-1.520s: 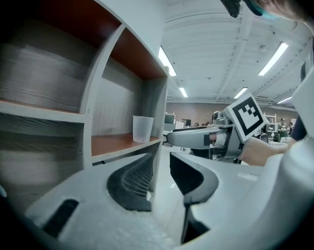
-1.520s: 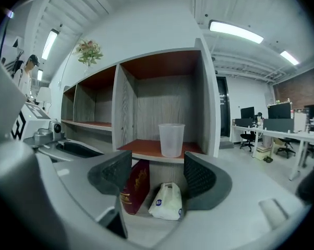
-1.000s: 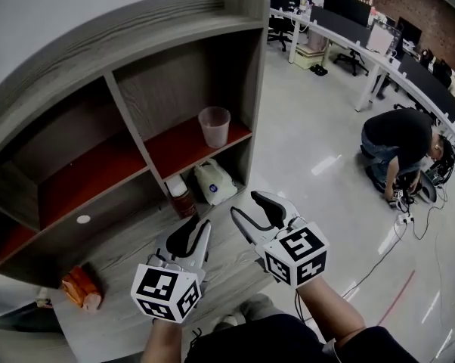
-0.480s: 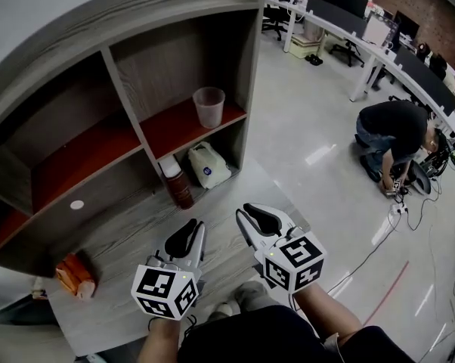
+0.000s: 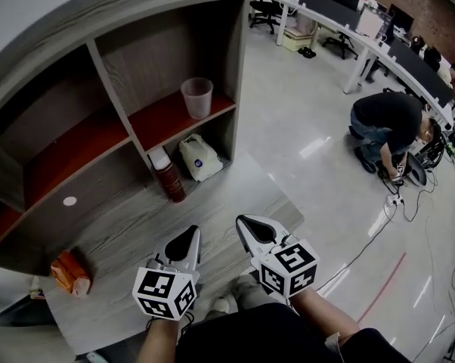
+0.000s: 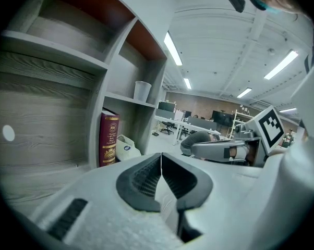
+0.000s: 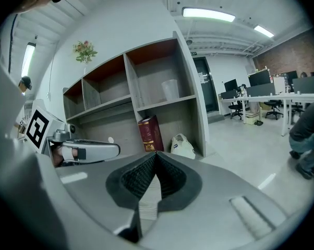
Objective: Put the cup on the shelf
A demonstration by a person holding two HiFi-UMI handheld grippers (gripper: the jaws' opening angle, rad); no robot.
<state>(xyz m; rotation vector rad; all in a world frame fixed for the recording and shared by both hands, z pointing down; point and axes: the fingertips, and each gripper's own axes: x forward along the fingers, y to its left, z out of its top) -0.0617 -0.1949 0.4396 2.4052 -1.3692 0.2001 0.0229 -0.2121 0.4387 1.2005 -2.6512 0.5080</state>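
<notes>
Cup, translucent, pale, upright on red shelf; left tongs and right tongs tip-to-tip, empty

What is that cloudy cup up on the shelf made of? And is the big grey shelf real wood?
The pale, tapered, see-through cup looks like thin plastic with a frosted, matte finish: its wall is milky and lets light through. The tall grey shelf unit shows streaky wood grain and no shine. It may be real wood or a printed wood-look board, and I cannot tell which.
</notes>
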